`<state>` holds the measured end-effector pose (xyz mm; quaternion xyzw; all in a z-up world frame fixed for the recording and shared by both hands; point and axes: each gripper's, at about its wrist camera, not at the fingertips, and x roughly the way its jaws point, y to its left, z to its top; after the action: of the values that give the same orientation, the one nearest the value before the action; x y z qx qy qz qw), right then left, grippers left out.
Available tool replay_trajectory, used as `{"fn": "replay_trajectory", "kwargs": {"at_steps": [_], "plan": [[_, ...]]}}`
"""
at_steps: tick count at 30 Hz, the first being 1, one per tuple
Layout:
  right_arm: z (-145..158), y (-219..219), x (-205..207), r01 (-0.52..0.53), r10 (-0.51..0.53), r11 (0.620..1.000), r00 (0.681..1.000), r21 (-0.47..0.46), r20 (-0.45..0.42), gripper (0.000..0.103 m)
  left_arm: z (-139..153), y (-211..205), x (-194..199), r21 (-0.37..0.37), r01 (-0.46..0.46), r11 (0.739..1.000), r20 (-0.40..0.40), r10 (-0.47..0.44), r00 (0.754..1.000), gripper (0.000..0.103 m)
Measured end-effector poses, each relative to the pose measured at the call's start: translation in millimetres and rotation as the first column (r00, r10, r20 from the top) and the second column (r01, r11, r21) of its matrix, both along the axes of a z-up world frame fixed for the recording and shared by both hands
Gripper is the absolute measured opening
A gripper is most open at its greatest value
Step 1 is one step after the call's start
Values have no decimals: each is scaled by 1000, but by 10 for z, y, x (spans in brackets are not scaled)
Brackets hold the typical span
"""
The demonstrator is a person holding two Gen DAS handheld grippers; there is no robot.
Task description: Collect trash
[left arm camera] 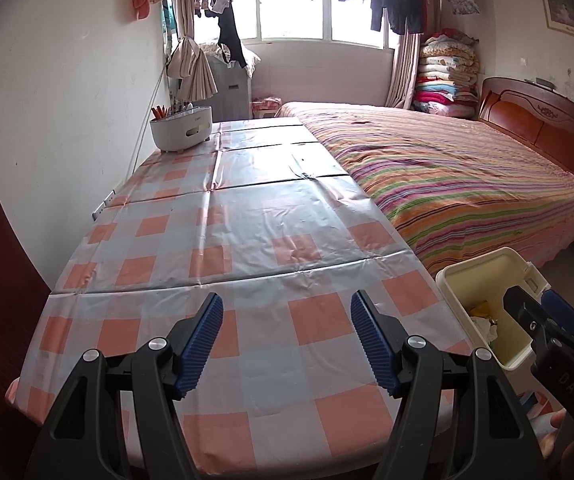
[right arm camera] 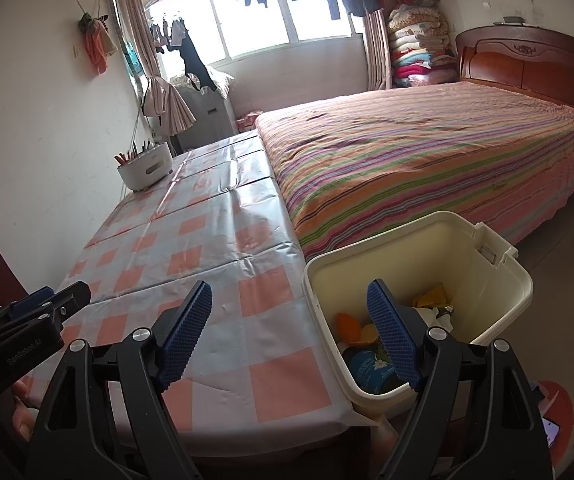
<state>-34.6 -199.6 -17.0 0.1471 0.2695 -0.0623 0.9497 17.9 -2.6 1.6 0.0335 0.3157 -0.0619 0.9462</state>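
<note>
Both hand-held grippers, left (left arm camera: 287,338) and right (right arm camera: 289,326), hang released and empty. The trash (right arm camera: 371,356) already lies in the bin (right arm camera: 499,280) beside the bench (left arm camera: 247,216), which looks bare; scan its far end before stopping.

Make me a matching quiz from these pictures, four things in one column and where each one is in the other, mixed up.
Things:
1. bin
2. white caddy
3. folded blankets
4. orange cloth

Places:
A. hanging on the left wall
B. far end of the table, by the wall
C. stacked beside the headboard
D. at the table's near right corner, trash inside

Pairs: 1-D, 2-B, 3-C, 4-A
</note>
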Motion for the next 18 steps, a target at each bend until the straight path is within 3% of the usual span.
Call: {"fn": "replay_trajectory", "kwargs": {"at_steps": [18], "plan": [[-11, -4, 9, -8, 8, 1000, 1000, -4, -3, 79, -28, -46, 46, 32, 16, 999, -27, -16, 1000, 65]]}}
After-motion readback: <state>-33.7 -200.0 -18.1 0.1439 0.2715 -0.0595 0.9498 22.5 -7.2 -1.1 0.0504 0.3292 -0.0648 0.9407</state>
